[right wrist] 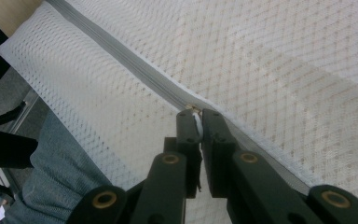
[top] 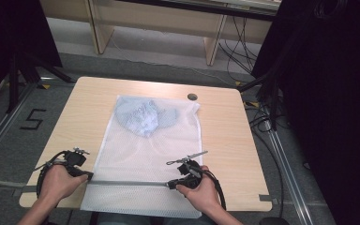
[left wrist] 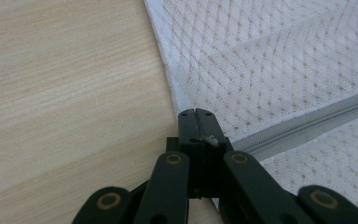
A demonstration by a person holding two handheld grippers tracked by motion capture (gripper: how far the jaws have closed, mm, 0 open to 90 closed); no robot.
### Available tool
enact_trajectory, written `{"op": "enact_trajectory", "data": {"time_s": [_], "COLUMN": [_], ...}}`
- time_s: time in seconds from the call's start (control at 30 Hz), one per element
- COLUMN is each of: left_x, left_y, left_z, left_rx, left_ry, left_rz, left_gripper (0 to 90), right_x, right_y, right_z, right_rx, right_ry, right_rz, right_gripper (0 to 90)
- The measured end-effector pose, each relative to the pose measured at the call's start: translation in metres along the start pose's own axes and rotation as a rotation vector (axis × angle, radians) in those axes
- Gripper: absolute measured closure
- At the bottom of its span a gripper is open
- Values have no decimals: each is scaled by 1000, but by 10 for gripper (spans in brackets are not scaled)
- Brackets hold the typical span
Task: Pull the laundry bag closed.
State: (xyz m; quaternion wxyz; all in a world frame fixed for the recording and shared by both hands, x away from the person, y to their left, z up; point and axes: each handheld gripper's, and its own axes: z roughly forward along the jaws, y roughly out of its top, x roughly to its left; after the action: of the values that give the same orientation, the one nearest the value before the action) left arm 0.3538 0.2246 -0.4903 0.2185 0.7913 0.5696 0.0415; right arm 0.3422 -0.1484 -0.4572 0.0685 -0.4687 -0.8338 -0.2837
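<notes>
Now | zipper (top: 129, 183) | long axis left-right across mesh bag (top: 140, 154)

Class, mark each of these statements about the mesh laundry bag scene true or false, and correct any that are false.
1. The mesh bag lies flat on the table. True.
2. The right gripper is shut on the zipper pull. True.
3. The left gripper hovers open above the bag. False: it is shut at the bag's edge, at the zipper's end.
4. The bag is empty. False: a light blue garment sits inside, at its far end.
5. The zipper runs across the bag's near end. True.
</notes>
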Motion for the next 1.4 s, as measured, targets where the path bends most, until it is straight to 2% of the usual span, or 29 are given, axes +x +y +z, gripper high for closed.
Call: {"op": "enact_trajectory", "data": {"time_s": [0.03, 0.07, 0.17, 0.23, 0.3, 0.37, 0.4, 0.47, 0.5, 0.6, 0.63, 0.7, 0.77, 0.8, 0.9, 0.97, 1.07, 1.1, 1.13, 1.17, 1.27, 1.33, 1.37, 1.4], "left_x": [0, 0, 0, 0, 0, 0, 0, 0, 0, 0, 0, 0, 0, 0, -1, -1, -1, -1, -1, -1, -1, -1, -1, -1], "left_y": [0, 0, 0, 0, 0, 0, 0, 0, 0, 0, 0, 0, 0, 0, 0, 0, 0, 0, 0, 0, 0, 0, 0, 0], "left_z": [0, 0, 0, 0, 0, 0, 0, 0, 0, 0, 0, 0, 0, 0, 0, 0, 0, 0, 0, 0, 0, 0, 0, 0], "left_rx": [0, 0, 0, 4, 0, 0, 0, 0, -1, 0, 0, 0, 0, 0, -2, 0, -1, 1, 0, 0, 4, 4, 4, 4], "left_ry": [0, 0, 1, 2, 1, 1, 1, 2, 2, 1, 1, 2, 2, 2, 3, 3, 3, 4, 5, 5, 6, 5, 5, 5], "left_rz": [0, 0, -1, 1, 0, 0, -1, -1, -1, -2, -2, -1, -2, 0, -2, -1, 0, 0, 0, 0, 0, 1, 0, 1], "left_gripper": [900, 900, 900, 900, 900, 900, 900, 900, 900, 900, 900, 900, 900, 900, 900, 900, 900, 900, 900, 900, 900, 900, 900, 900], "right_x": [-2, -4, -5, -4, -5, -8, -7, -9, -8, -11, -11, -11, -15, -14, -13, -14, -15, -15, -17, -16, -17, -20, -19, -19], "right_y": [0, 0, -1, -1, -2, -3, -3, -4, -4, -5, -5, -6, -6, -7, -7, -8, -9, -9, -9, -10, -11, -11, -12, -12], "right_z": [0, 0, -1, -2, -3, -3, -4, -4, -4, -4, -5, -6, -5, -6, -7, -7, -8, -9, -8, -10, -10, -10, -11, -12], "right_rx": [-7, -20, -26, -7, -9, -23, -5, -7, -6, -17, -6, -5, -25, -20, -6, -12, -14, -7, -20, -9, -9, -19, -11, -13], "right_ry": [-16, -10, -9, -15, -28, -13, -16, -36, -24, -13, -24, -21, -14, -25, -24, -15, -27, -25, -25, -31, -42, -25, -41, -37], "right_rz": [-21, -36, -52, -17, -12, -45, -12, -9, -6, -32, -8, -6, -50, -20, 0, -11, -4, 12, -20, -2, 8, -18, 5, 6], "right_gripper": [870, 870, 870, 870, 870, 870, 870, 870, 870, 870, 870, 870, 870, 870, 870, 870, 870, 870, 870, 870, 870, 870, 870, 870]}}
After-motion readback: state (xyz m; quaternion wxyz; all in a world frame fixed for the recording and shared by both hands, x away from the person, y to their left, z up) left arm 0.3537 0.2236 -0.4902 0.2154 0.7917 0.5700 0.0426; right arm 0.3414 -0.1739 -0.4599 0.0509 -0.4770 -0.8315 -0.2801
